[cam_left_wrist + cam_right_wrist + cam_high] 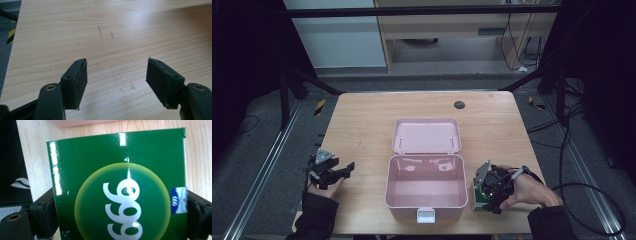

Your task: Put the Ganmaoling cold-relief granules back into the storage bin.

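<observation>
A glossy green box [120, 170] printed with white digits in a yellow-green circle lies on the wooden table, to the right of an open pink case [426, 204]. My right gripper [121, 203] points down on the green box [475, 200], with one black pad against each of its side edges. In the high view, my right gripper [486, 192] is held by a hand near the table's front right. My left gripper [117, 67] hovers open over bare wood, nothing between its pads. It rests in the other hand at the table's left edge [343, 170].
The pink case's lid [426, 136] lies flat behind its empty base, and a white latch [426, 215] hangs at the front. A small dark disc [459, 104] sits near the table's far edge. Cables trail on the floor to the right [592, 190].
</observation>
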`<state>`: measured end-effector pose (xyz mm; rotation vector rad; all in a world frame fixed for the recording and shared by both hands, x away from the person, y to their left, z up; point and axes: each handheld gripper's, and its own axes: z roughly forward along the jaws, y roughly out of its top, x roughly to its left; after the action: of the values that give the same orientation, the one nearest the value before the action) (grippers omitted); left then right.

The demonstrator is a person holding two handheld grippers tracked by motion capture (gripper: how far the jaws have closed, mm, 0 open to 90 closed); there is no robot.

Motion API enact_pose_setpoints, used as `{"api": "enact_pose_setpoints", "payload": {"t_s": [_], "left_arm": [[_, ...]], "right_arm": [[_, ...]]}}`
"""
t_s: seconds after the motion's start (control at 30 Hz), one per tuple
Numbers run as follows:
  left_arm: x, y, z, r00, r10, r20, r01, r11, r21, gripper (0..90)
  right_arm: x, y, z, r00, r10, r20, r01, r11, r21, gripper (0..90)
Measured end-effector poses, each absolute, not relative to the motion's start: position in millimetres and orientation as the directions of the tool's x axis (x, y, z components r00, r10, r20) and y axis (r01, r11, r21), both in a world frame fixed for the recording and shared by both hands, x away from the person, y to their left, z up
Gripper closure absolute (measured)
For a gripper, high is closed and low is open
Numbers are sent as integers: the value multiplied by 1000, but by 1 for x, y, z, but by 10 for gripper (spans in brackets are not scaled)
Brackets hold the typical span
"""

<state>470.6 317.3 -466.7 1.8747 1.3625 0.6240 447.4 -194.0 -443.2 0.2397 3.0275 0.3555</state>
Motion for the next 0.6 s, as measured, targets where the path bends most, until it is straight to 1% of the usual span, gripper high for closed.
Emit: {"api": "enact_pose_setpoints", "payload": {"t_s": [0.23,0.47,0.6], "left_arm": [[470,317,-467,322,946,-31,595,-177,784,327],[470,317,-466,322,946,-30,594,-177,785,327],[470,317,-466,322,946,-30,594,-177,785,327]], "right_arm": [[448,-194,-446,-984,166,-61,148,961,233,110],[448,-197,-443,-985,167,-49,152,961,233,154],[446,-198,-442,-984,168,-50,153,962,227,159]]}}
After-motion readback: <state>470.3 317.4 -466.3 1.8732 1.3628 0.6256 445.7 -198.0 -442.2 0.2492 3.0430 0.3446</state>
